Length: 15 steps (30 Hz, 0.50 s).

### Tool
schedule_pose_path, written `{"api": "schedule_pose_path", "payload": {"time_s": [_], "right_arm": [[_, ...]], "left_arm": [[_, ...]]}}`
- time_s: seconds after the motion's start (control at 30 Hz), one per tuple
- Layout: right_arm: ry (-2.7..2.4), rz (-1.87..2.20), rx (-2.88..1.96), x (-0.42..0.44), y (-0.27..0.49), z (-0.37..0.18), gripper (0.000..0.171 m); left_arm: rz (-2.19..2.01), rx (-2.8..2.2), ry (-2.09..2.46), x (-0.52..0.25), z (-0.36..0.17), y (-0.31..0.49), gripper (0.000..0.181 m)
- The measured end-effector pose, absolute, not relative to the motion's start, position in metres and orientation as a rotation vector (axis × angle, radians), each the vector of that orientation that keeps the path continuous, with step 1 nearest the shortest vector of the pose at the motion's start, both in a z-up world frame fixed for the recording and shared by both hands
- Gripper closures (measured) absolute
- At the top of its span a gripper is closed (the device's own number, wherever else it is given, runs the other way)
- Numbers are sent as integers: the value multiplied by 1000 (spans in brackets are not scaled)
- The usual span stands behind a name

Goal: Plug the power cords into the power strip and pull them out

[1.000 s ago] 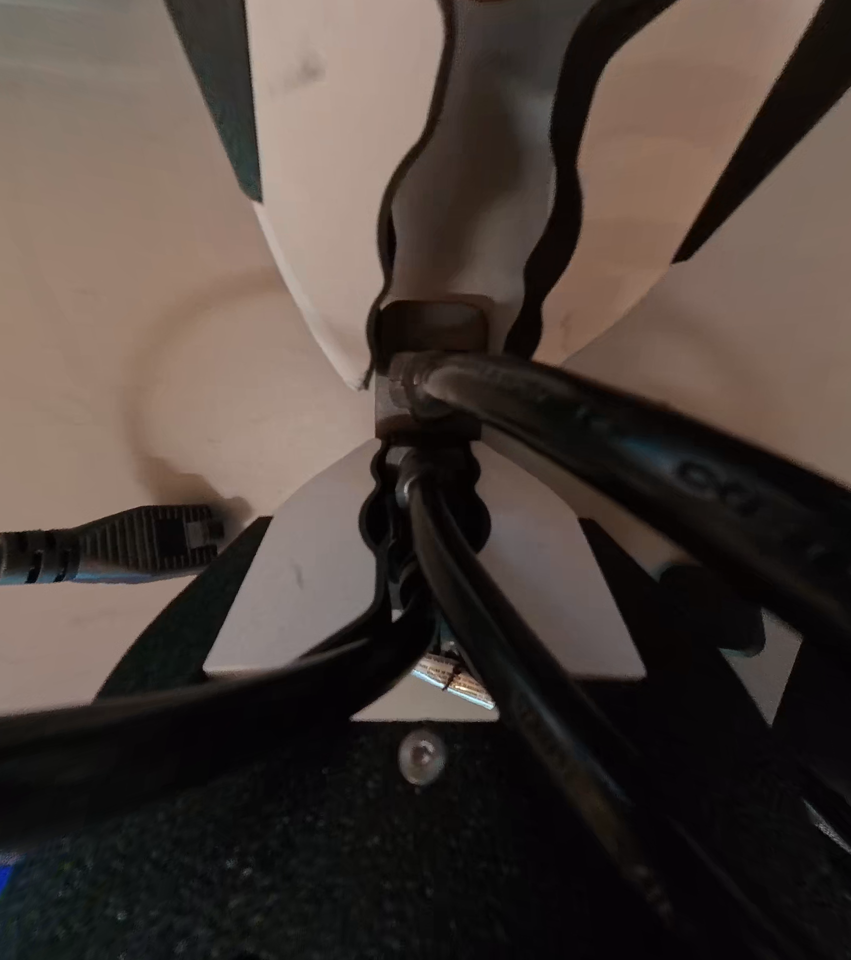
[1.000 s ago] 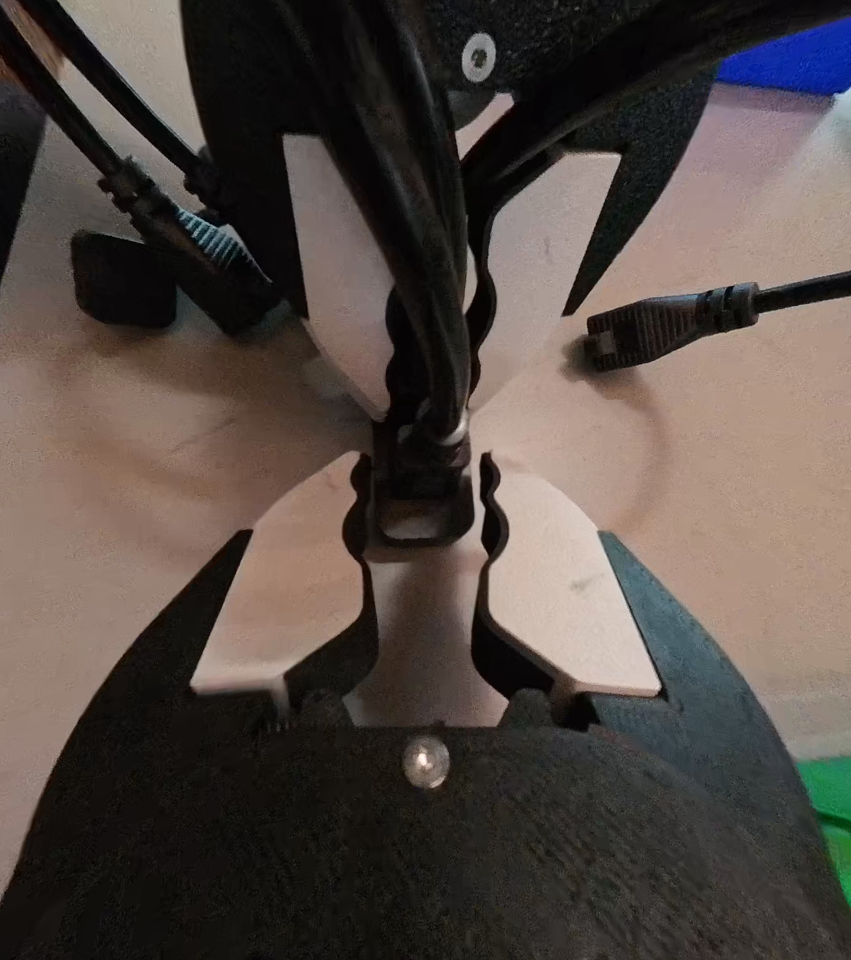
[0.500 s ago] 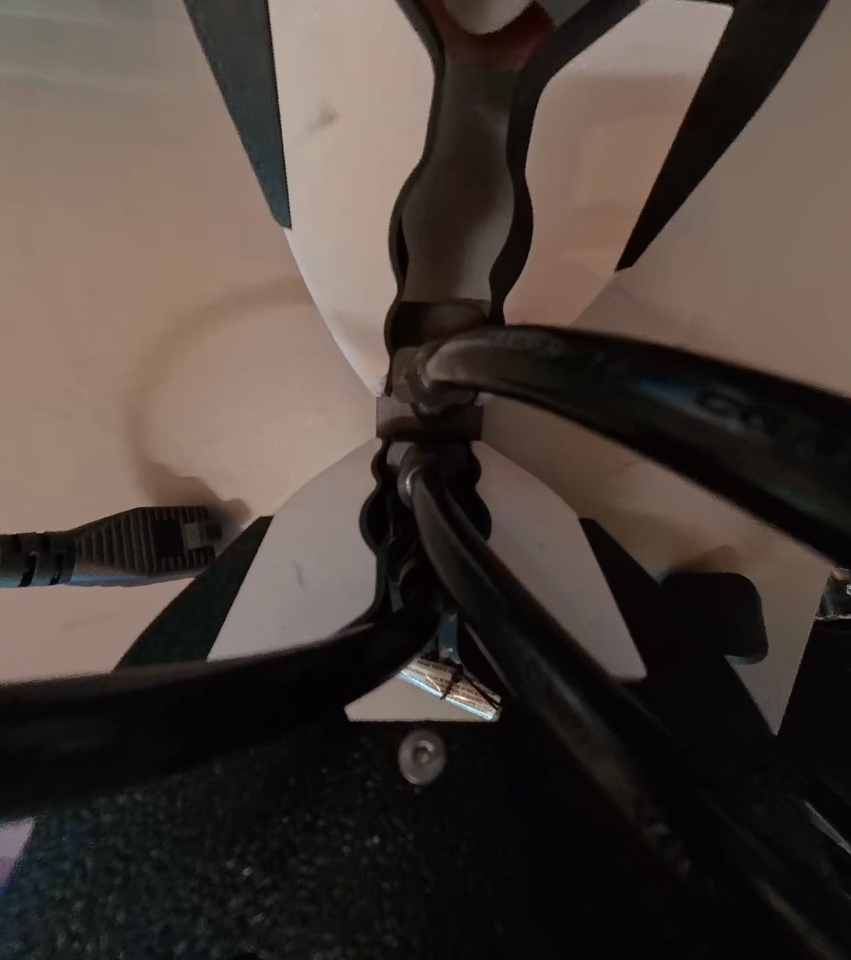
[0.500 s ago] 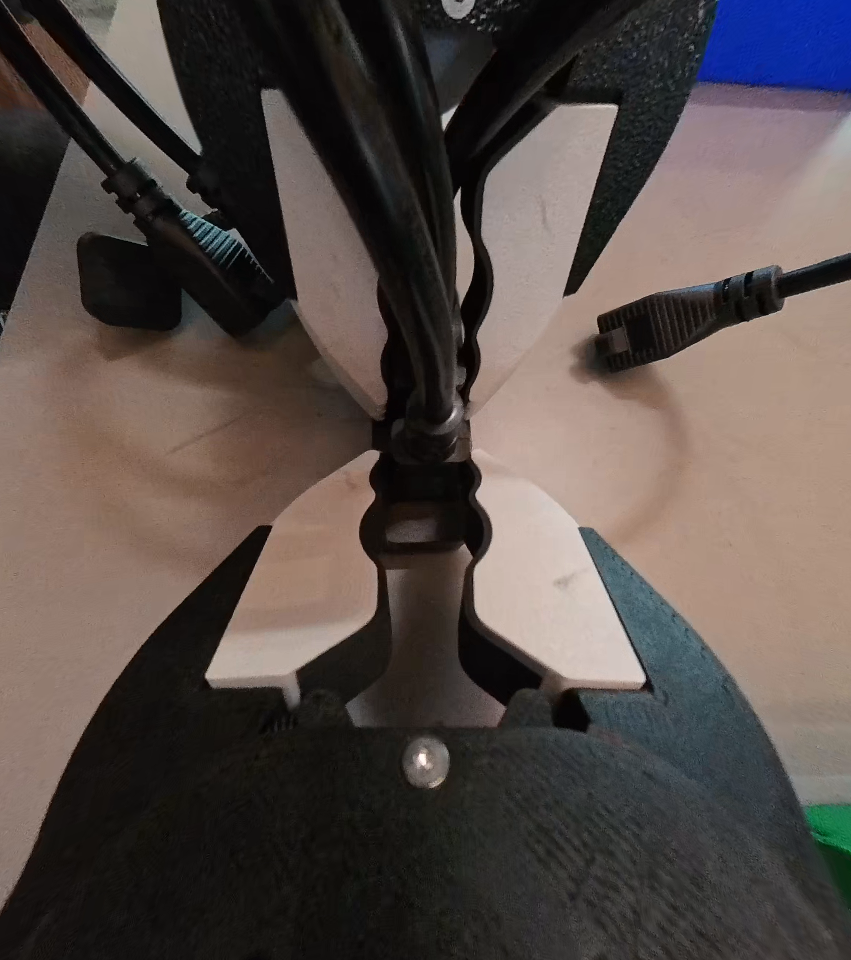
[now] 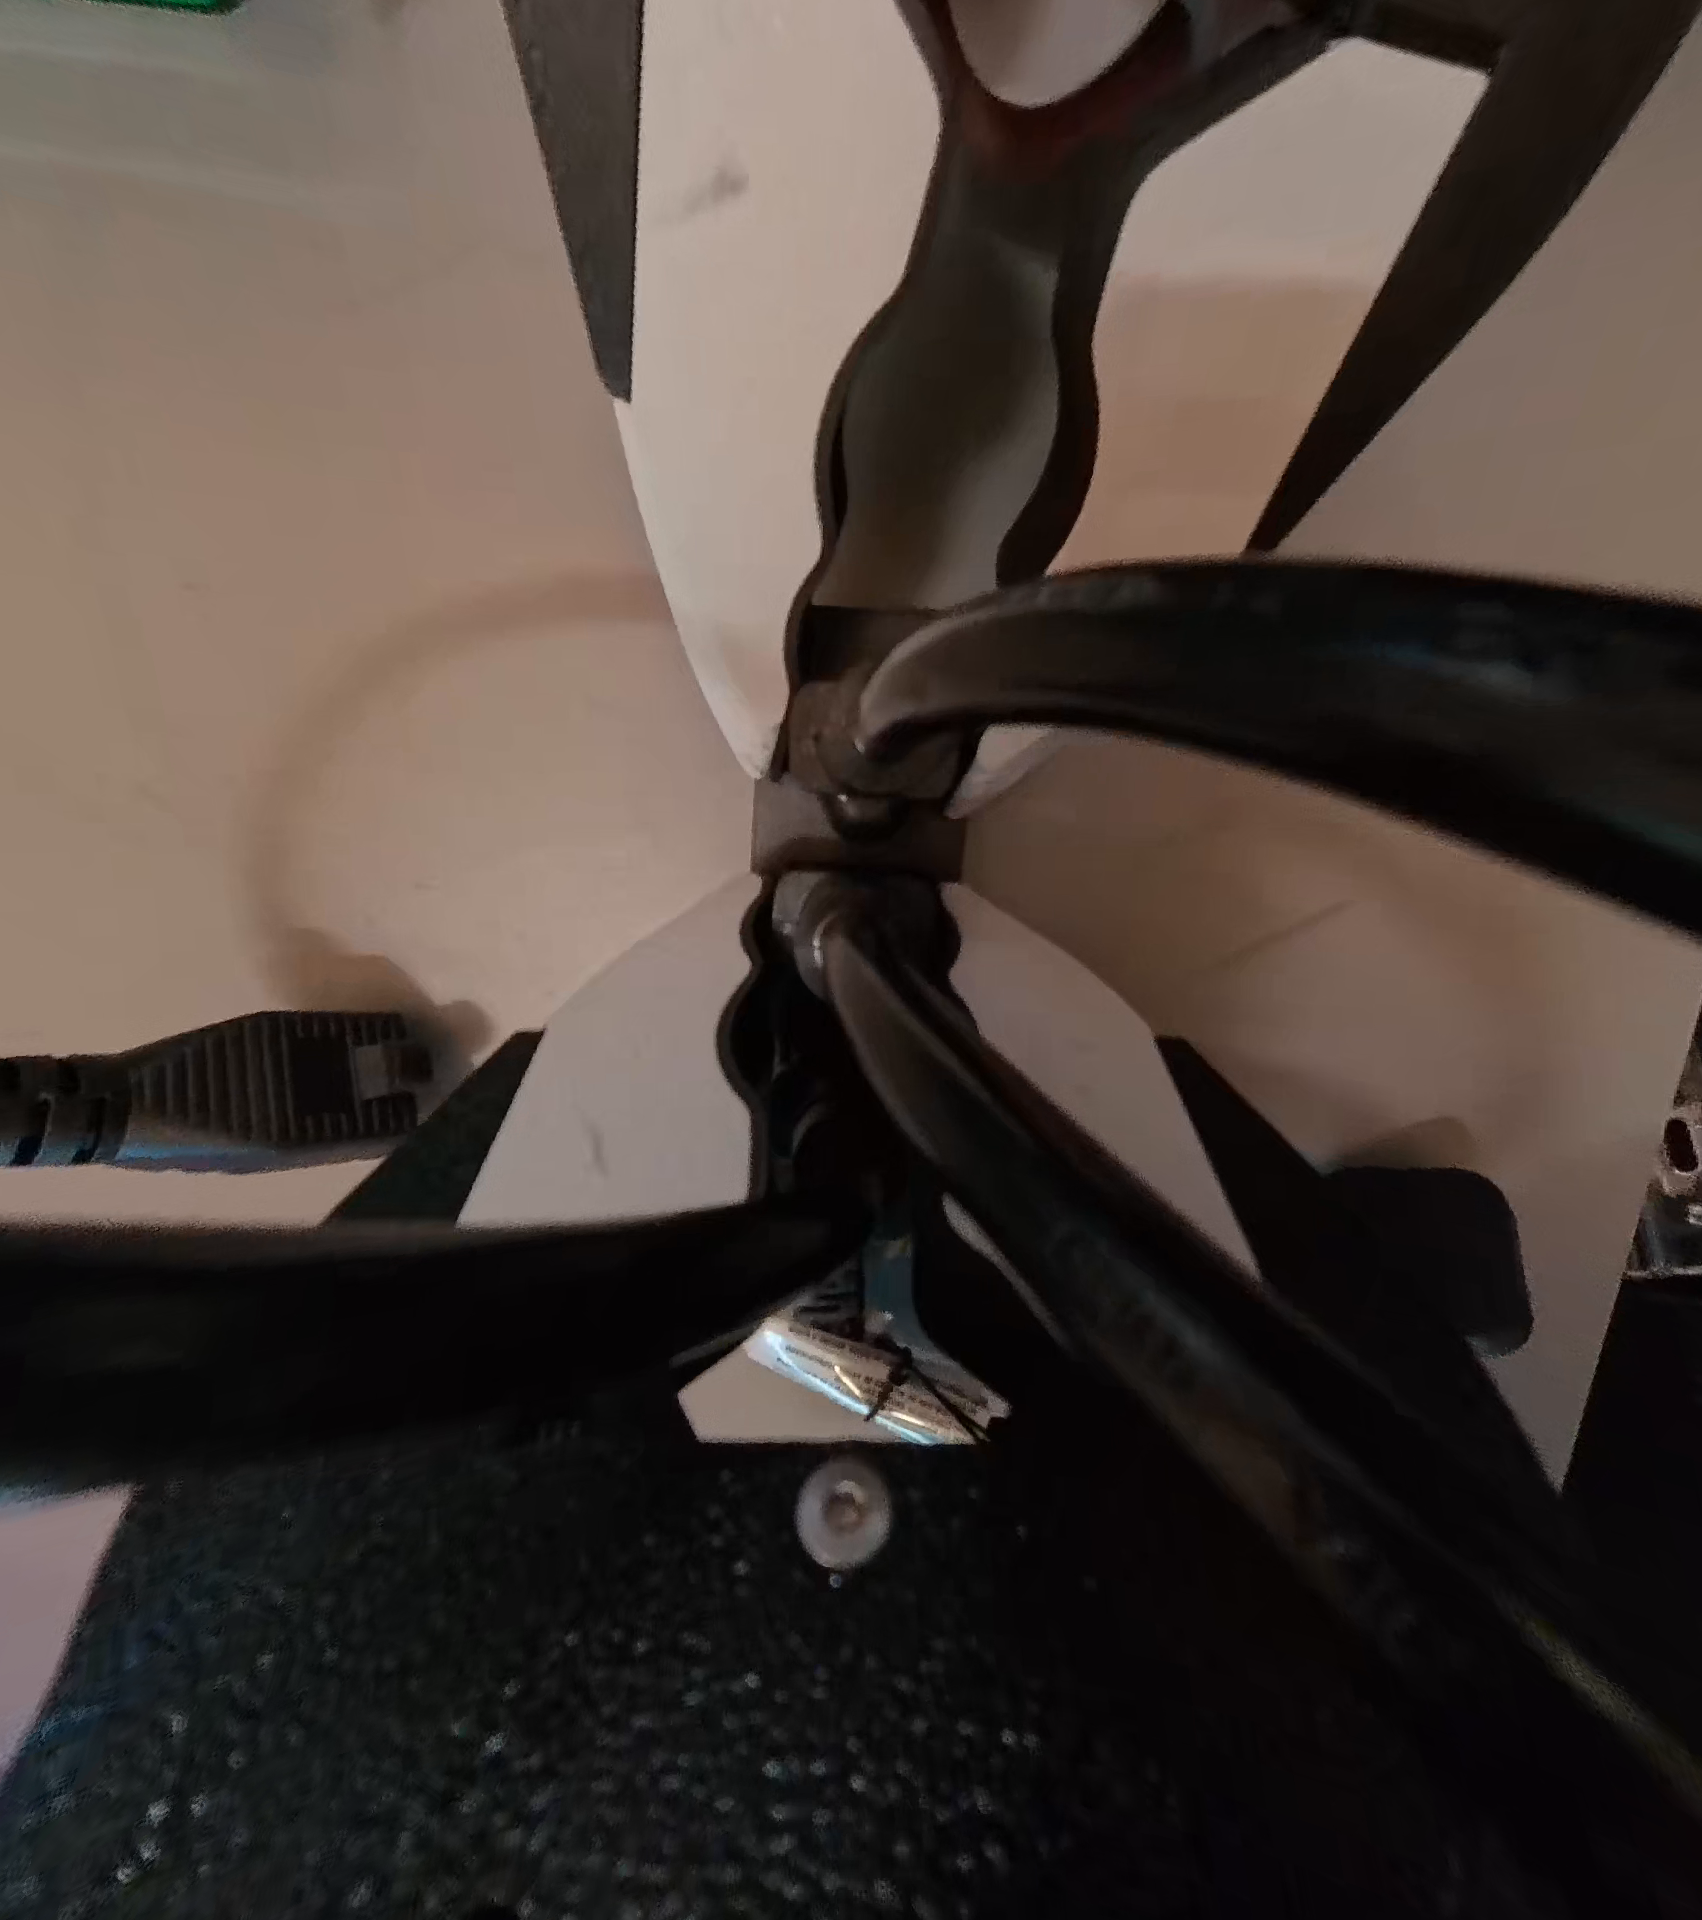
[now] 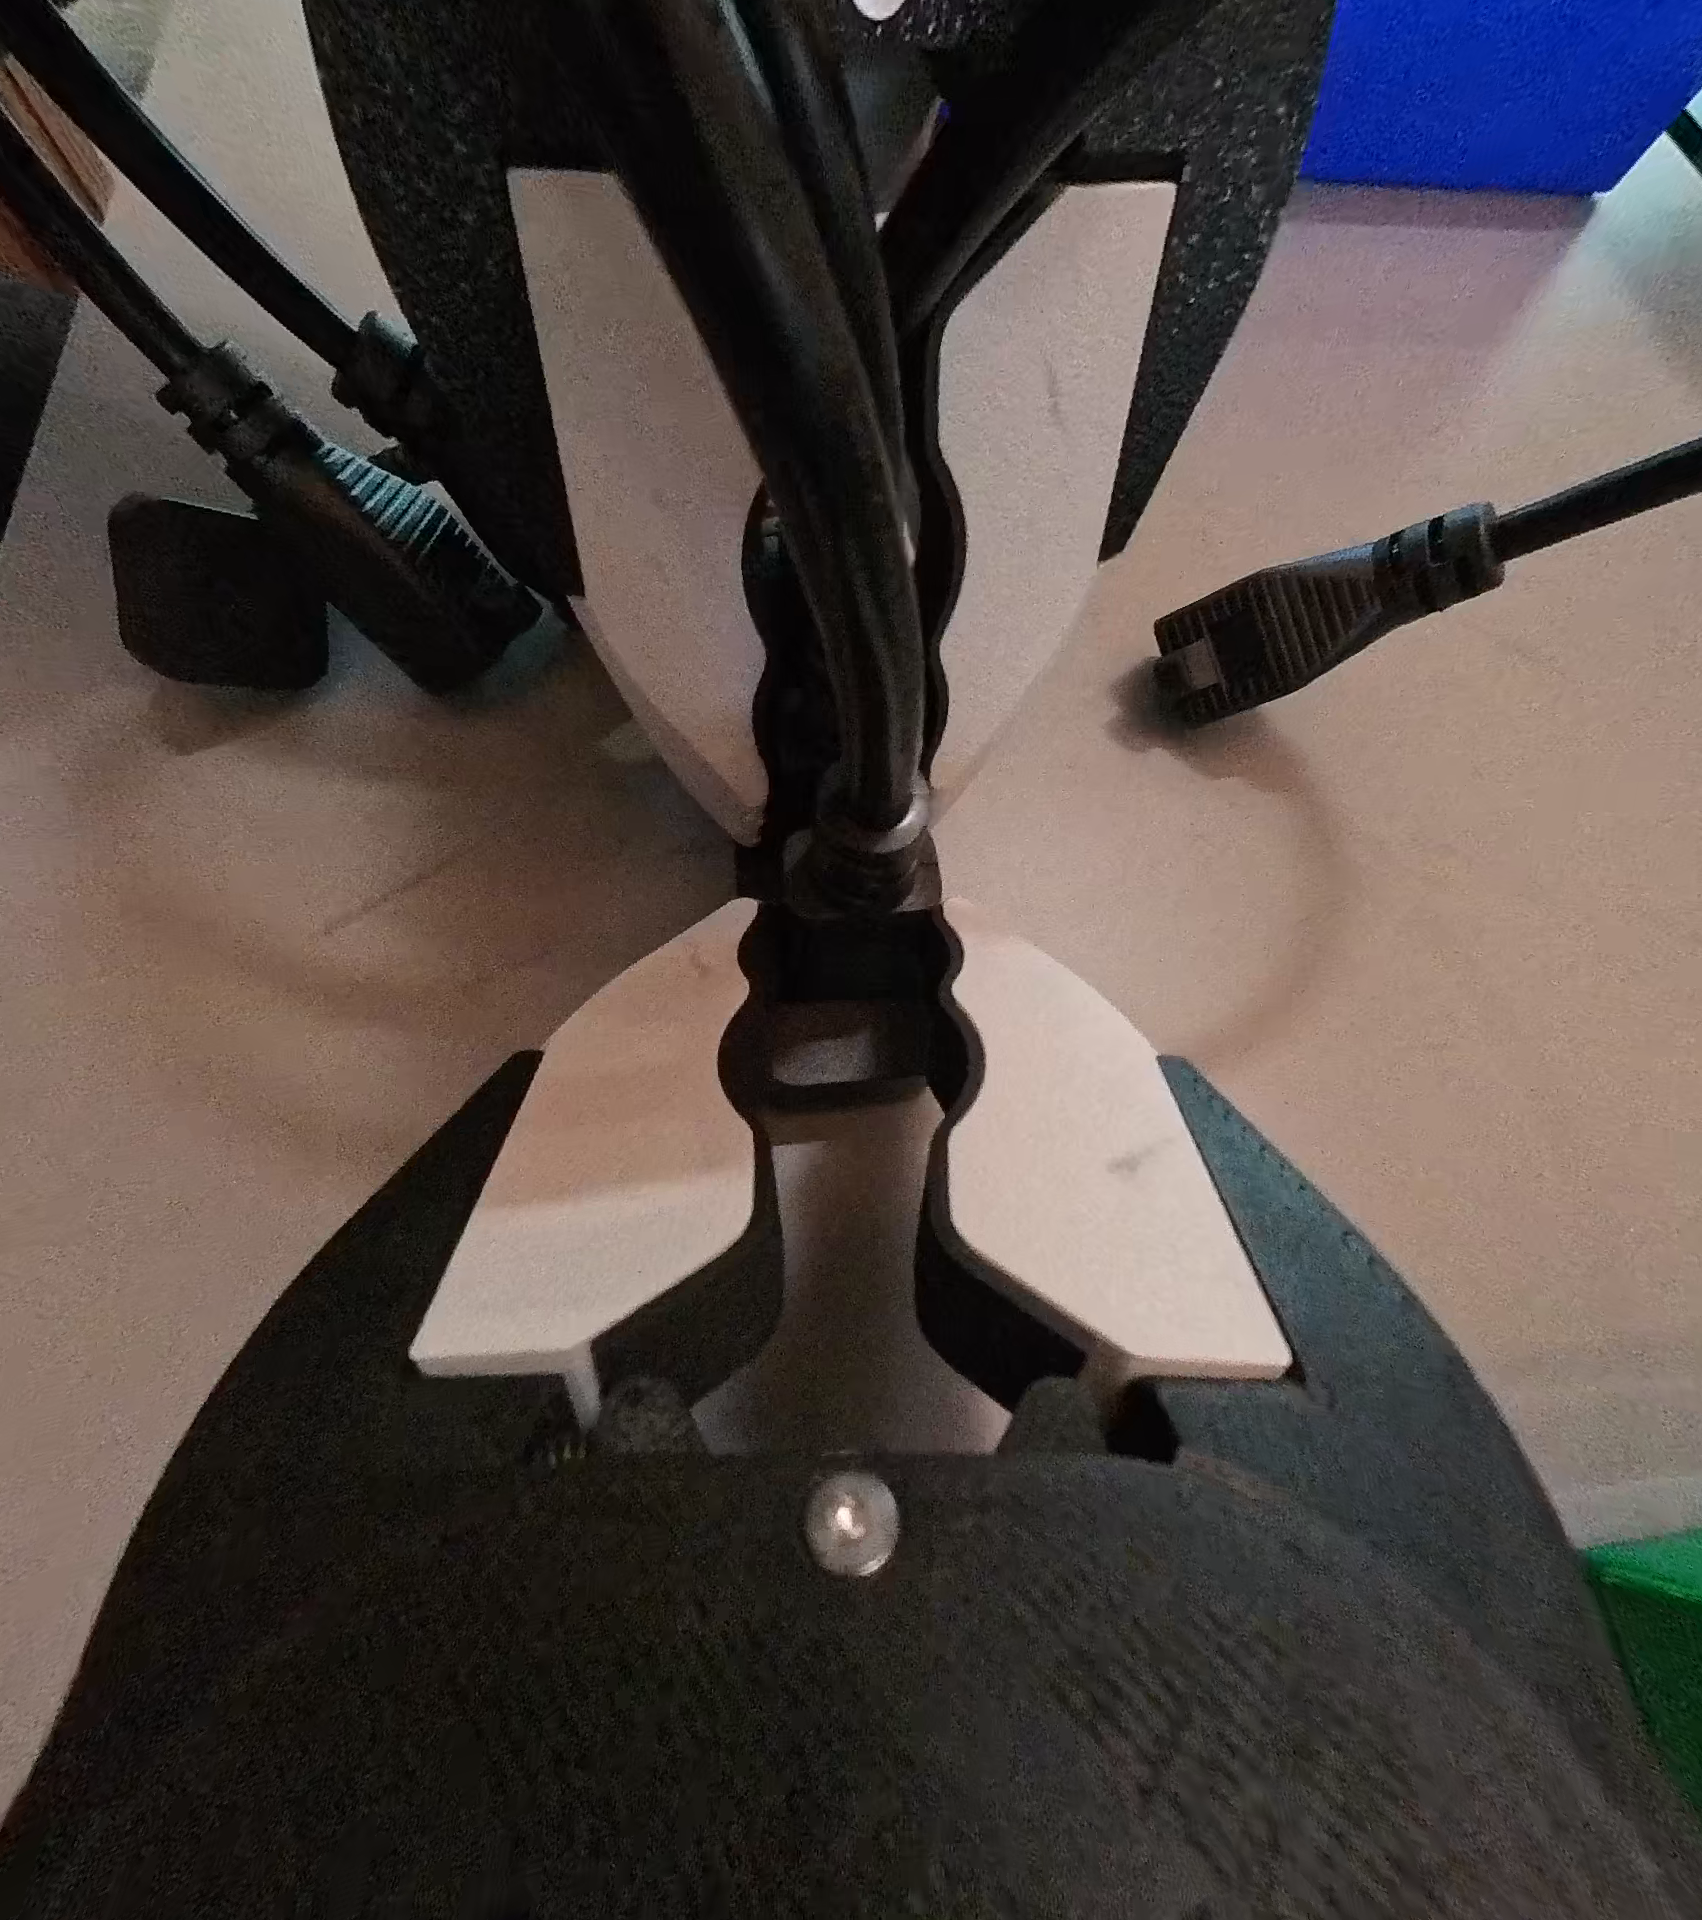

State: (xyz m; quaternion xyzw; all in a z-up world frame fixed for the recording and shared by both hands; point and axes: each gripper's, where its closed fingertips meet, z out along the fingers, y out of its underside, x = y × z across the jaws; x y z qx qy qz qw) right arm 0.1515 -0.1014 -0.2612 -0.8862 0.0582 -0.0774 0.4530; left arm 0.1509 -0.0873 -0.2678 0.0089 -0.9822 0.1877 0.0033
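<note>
In the left wrist view the left gripper (image 5: 852, 904) is clamped on a black plug (image 5: 857, 831) whose thick power cord (image 5: 1086, 1278) runs back over the near fingers. The right gripper (image 5: 888, 727) meets it tip to tip from the far side. A loose ribbed connector (image 5: 275, 1086) lies on the beige table (image 5: 151, 623) to the left.

In the right wrist view the right gripper (image 6: 852, 925) is closed on the same small black block, its cords climbing toward the left gripper (image 6: 847, 790) beyond. The connector (image 6: 1262, 634) rests right; another plug (image 6: 379, 561) lies far left. No power strip is clearly visible, so I judge plugging unfinished, though I cannot tell the stage.
</note>
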Motion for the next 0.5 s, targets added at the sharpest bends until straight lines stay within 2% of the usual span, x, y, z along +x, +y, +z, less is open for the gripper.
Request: {"api": "schedule_pose_path", "payload": {"time_s": [0.17,0.5], "right_arm": [[155,-257,-2165,152,-101,-260,144],[232,-96,-2142,152,-103,-259,145]], "left_arm": [[566,19,-3079,151,-268,-87,156],[533,38,-3096,151,-268,-87,155]]}}
